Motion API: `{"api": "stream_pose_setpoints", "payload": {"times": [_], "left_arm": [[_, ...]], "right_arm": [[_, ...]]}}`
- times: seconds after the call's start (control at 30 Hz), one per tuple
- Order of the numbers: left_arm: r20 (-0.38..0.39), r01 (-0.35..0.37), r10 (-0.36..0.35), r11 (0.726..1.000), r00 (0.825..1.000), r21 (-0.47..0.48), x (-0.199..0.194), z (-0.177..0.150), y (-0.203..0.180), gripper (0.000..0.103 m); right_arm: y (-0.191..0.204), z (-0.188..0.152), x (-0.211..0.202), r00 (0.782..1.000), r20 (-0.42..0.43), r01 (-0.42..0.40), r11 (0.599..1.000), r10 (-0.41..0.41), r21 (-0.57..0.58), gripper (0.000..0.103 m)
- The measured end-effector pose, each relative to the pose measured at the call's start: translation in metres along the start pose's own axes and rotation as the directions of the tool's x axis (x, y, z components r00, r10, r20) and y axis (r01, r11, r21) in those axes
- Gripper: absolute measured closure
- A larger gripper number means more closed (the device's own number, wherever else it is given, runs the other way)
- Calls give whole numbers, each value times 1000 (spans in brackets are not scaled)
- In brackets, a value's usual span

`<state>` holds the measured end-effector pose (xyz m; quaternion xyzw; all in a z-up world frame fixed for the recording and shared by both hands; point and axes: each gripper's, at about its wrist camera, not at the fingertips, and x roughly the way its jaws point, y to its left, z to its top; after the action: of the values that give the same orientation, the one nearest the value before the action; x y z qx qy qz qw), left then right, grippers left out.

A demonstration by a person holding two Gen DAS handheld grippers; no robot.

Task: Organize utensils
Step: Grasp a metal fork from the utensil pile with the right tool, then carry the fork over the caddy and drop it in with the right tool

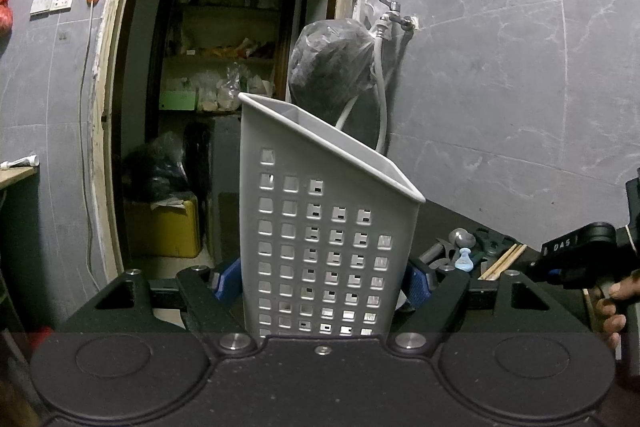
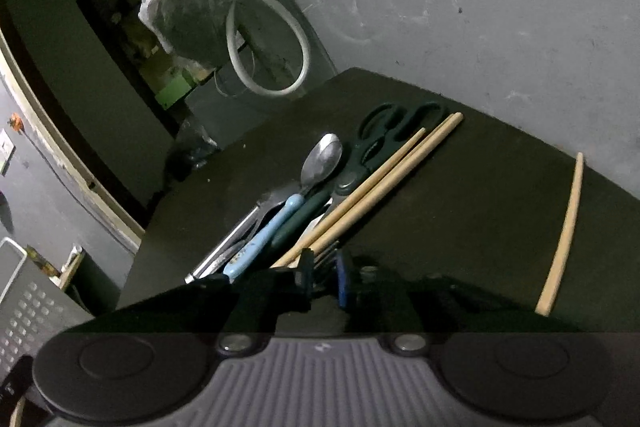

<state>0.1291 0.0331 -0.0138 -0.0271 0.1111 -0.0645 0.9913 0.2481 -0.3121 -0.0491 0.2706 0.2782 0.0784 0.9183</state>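
My left gripper [image 1: 322, 283] is shut on a grey perforated utensil holder [image 1: 320, 227] and holds it upright; its corner also shows in the right wrist view [image 2: 24, 303]. My right gripper [image 2: 323, 277] hovers over a pile of utensils on the dark table [image 2: 460, 187]: a metal spoon [image 2: 324, 157], a blue-handled utensil [image 2: 264, 235], dark scissors [image 2: 384, 135] and two wooden chopsticks [image 2: 380, 183]. Its jaws are nearly closed around thin dark prongs [image 2: 326, 253]; what they belong to is hidden. The pile also shows in the left wrist view [image 1: 466, 255].
A single wooden chopstick [image 2: 564, 227] lies apart at the table's right. A tap [image 1: 394, 15], white hose [image 2: 272, 39] and a bagged dark object [image 1: 332, 71] hang on the tiled wall behind. An open doorway with shelves [image 1: 224, 67] is at left.
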Motion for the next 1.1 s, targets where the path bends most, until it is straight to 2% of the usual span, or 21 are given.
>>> {"api": "stream_pose_setpoints", "payload": {"times": [0.13,0.27,0.37,0.57,0.73,0.83,0.97,1.1], "left_arm": [[-4,2,-2,1000,1000,2,-6,-3,-3,25],[-9,1,-1,1000,1000,1,-11,-3,-6,25],[-12,1,-1,1000,1000,2,-15,-2,-8,25],[-15,5,-5,1000,1000,1,-21,-2,-10,25],[-19,7,-7,1000,1000,2,-24,-1,-12,25],[-22,11,-11,1000,1000,0,-28,-1,-14,25],[-22,13,-13,1000,1000,0,-34,-2,-16,25],[-23,16,-16,1000,1000,1,-39,-2,-19,25]], "right_arm": [[6,0,-15,999,52,-4,999,6,-45,93],[22,1,-35,990,139,39,988,-18,-151,95],[38,0,-53,977,211,78,965,-24,-252,96],[63,-6,-79,959,281,131,915,-20,-381,98],[72,-14,-94,950,312,144,896,-6,-421,99],[82,-20,-108,936,350,159,861,23,-482,101],[102,-26,-122,918,394,204,794,49,-573,101],[115,-32,-124,917,392,203,764,70,-612,101]]}}
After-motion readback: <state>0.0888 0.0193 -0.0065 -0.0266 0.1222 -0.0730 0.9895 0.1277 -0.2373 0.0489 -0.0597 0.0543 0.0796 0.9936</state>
